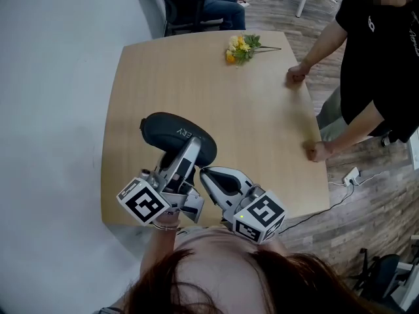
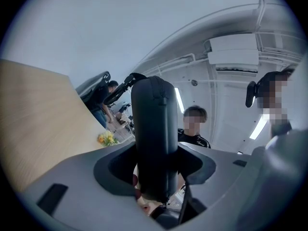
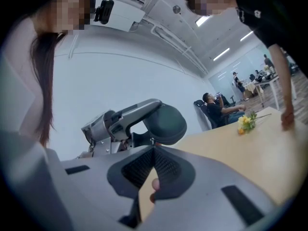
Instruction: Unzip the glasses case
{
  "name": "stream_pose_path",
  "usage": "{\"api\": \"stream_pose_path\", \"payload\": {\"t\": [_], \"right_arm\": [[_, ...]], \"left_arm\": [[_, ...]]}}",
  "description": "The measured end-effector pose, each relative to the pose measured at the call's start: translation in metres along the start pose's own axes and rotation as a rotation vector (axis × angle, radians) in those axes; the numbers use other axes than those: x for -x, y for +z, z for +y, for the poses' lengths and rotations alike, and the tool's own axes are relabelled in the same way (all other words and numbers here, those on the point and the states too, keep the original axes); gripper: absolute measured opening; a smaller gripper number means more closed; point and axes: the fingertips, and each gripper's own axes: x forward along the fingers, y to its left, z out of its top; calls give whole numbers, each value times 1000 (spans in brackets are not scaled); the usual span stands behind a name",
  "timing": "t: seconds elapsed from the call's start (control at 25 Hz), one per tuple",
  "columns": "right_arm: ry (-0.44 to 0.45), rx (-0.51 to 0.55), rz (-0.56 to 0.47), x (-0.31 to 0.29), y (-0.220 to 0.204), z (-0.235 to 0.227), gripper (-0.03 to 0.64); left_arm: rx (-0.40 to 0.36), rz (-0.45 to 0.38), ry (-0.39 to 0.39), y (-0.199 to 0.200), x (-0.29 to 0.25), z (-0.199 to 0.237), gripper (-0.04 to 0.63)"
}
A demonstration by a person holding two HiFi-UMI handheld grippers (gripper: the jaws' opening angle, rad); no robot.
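The black glasses case (image 1: 175, 135) lies on the wooden table (image 1: 216, 90), near its front left part. My left gripper (image 1: 189, 151) is clamped across the case's near end. In the left gripper view the case (image 2: 154, 129) stands on end and fills the gap between both jaws. My right gripper (image 1: 203, 172) comes in from the right with its tips together at the case's near end. In the right gripper view the ribbed pads (image 3: 166, 165) meet at the tips, right on a small zipper pull (image 3: 152, 141) under the rounded case (image 3: 166, 124).
A bunch of yellow flowers (image 1: 241, 48) lies at the table's far side. A person in black stands at the right with both fists (image 1: 298, 76) on the table edge. Another person sits on a chair (image 1: 216, 5) beyond the table. A power strip (image 1: 351, 175) lies on the floor.
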Motion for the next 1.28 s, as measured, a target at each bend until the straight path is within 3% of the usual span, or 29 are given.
{"api": "stream_pose_path", "payload": {"t": [1.28], "right_arm": [[-71,5,9,13,-8,-22,14]], "left_arm": [[67,14,1,-5,1,7,236]]}}
